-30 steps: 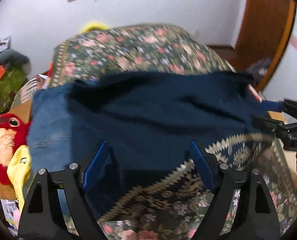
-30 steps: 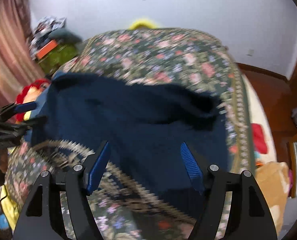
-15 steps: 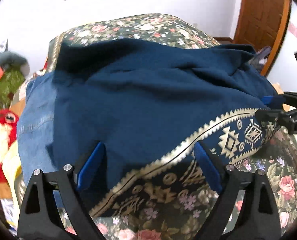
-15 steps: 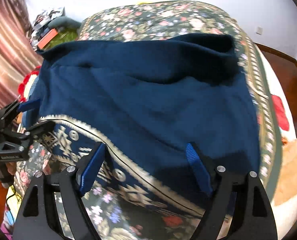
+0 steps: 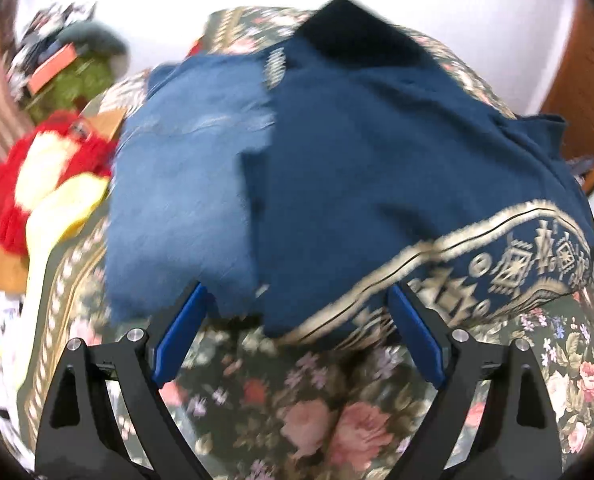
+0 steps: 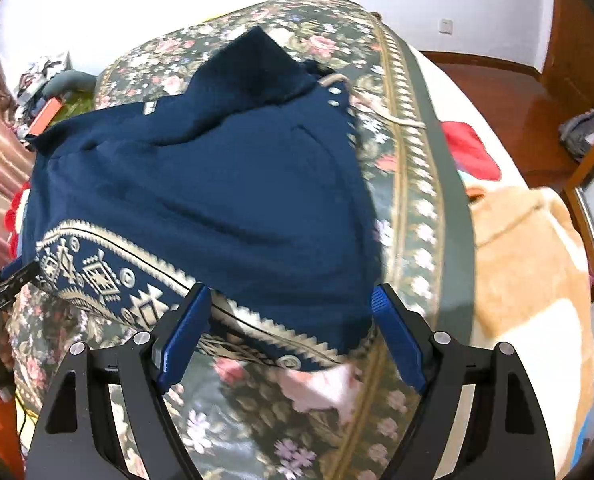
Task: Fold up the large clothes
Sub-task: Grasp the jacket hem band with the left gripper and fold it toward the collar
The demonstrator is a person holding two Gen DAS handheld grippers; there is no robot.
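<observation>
A navy garment with a gold patterned hem lies spread on the floral bedspread. My left gripper is open, its blue fingertips just at the garment's near edge, where the fabric reaches in between them without being pinched. In the right wrist view the same navy garment shows a raised corner at the far end. My right gripper is open over its patterned hem, with the pads not pressing it. The left gripper shows at that view's left edge.
A lighter blue denim piece lies partly under the navy garment on the left. A red and yellow plush toy sits beside the bed. A tan blanket and a red cloth lie to the right. A wooden door stands behind.
Both grippers have sunk and drawn back toward the near hem, rolling as they went. Their jaws stand a little wider. The navy garment has settled flatter on the bed.
</observation>
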